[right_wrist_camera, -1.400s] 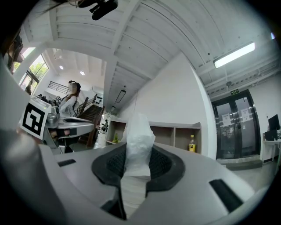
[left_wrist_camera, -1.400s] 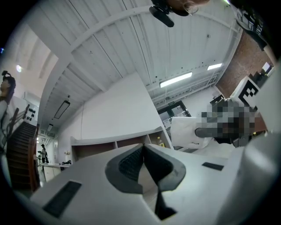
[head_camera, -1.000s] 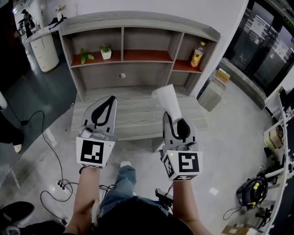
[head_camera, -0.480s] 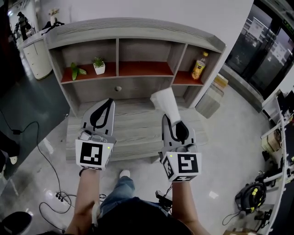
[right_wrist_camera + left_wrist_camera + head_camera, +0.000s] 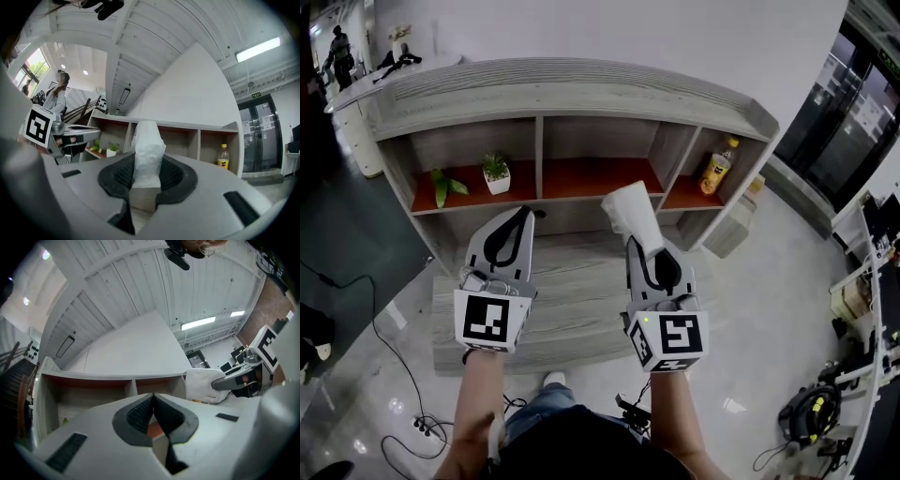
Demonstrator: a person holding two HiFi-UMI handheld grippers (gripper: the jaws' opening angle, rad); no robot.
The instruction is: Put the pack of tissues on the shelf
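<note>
My right gripper [image 5: 639, 241] is shut on a white pack of tissues [image 5: 632, 213], which sticks up past the jaws in front of the shelf's middle compartment [image 5: 594, 175]. In the right gripper view the pack of tissues [image 5: 147, 152] stands upright between the dark pads. The left gripper [image 5: 518, 213] is shut with nothing in it, level with the right one and to its left. In the left gripper view its jaws [image 5: 153, 399] meet at the tips, and the tissue pack [image 5: 202, 385] shows to the right. The grey wooden shelf unit [image 5: 572, 80] has red-floored compartments.
A small potted plant [image 5: 496, 174] and a green leaf [image 5: 441, 187] sit in the left compartment. A yellow drink bottle [image 5: 718, 167] stands in the right one. A low wooden bench [image 5: 567, 291] lies under the grippers. Cables [image 5: 394, 394] run over the floor at left.
The shelf has come closer and lower in the head view. Both grippers are now nearer the shelf, the tissue pack still in the right one.
</note>
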